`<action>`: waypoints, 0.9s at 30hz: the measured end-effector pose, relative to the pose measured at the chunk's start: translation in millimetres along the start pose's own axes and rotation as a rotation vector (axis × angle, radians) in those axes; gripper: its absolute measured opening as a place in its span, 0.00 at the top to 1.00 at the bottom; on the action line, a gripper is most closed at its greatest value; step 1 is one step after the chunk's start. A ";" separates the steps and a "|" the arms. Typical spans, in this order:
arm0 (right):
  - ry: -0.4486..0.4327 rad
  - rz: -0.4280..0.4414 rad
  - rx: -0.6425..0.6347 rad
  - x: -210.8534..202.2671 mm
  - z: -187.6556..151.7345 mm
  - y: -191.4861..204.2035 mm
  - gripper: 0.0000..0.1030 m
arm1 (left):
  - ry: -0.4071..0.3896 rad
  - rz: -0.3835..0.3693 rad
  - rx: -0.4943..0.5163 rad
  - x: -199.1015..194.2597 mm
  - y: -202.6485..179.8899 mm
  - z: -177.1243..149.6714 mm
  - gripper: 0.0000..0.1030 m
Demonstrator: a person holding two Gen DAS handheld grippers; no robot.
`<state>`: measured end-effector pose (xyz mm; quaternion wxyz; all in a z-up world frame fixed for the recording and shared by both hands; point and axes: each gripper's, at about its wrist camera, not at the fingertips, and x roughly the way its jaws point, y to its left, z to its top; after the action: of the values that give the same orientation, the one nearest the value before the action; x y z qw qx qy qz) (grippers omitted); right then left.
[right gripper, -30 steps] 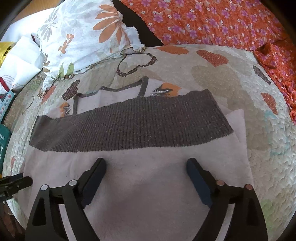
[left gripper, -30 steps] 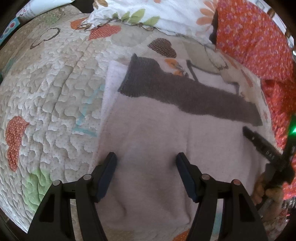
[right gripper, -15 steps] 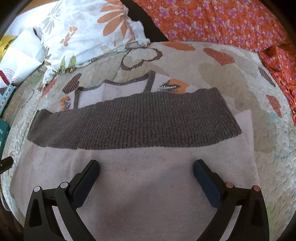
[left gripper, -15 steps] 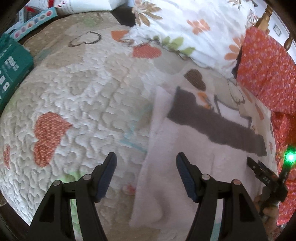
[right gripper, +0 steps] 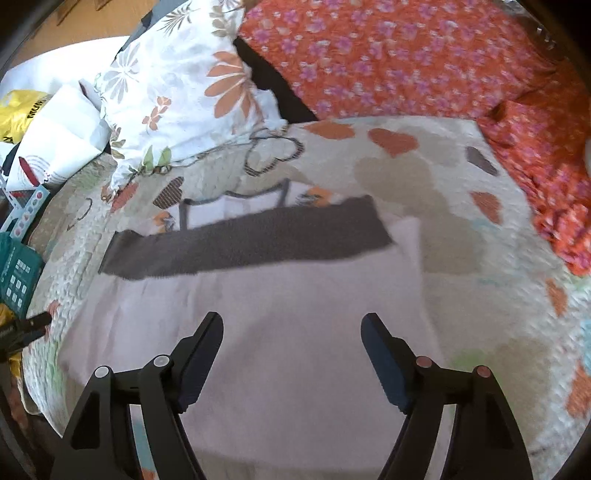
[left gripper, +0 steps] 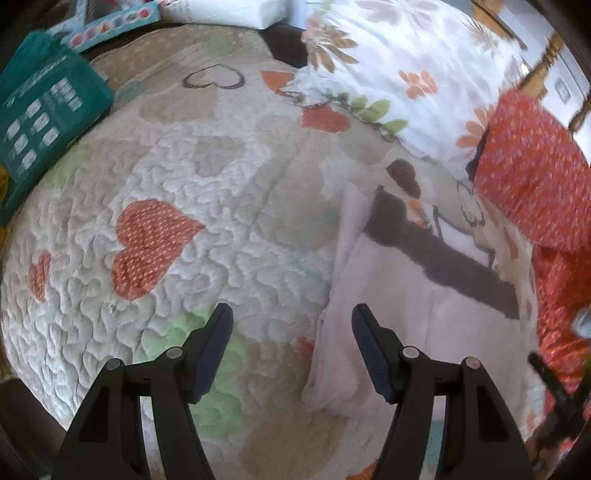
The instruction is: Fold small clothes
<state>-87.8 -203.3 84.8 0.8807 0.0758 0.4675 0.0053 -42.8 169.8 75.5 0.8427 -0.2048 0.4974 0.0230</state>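
Observation:
A pale pink garment (right gripper: 280, 325) with a dark grey ribbed band (right gripper: 251, 240) lies flat on the quilted bed, over a white top with grey trim (right gripper: 236, 210). My right gripper (right gripper: 291, 339) hovers above its pink part, jaws closing, nothing between them. In the left wrist view the same garment (left gripper: 424, 332) lies to the right, its left edge under my left gripper (left gripper: 291, 339), which stands open and empty above the quilt. The right gripper's tip (left gripper: 554, 384) shows at the far right, blurred.
The heart-patterned quilt (left gripper: 184, 206) covers the bed. A floral white pillow (right gripper: 177, 96) and an orange flowered cloth (right gripper: 388, 55) lie at the back. A teal box (left gripper: 40, 110), a paint strip (left gripper: 110, 26) and white bags (right gripper: 55, 140) sit at the left edge.
My left gripper has swung left off the garment's middle to its left edge, over bare quilt. My right gripper has risen and pulled back, opened wider, then narrowed.

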 end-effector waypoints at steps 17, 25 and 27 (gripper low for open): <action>0.025 0.091 0.056 -10.7 -15.9 -39.3 0.21 | 0.173 -0.022 0.203 43.6 -29.9 -29.3 0.95; 0.017 0.076 0.058 -11.5 -17.4 -43.3 0.21 | 0.084 0.065 0.054 24.8 15.3 -12.5 0.96; 0.008 0.082 0.041 -12.2 -18.4 -37.3 0.21 | 0.090 0.012 0.022 21.5 17.7 -14.4 0.92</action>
<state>-112.1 -238.7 79.6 0.8762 0.1131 0.4674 0.0321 -48.1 177.1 45.6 0.8216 -0.1935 0.5361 0.0134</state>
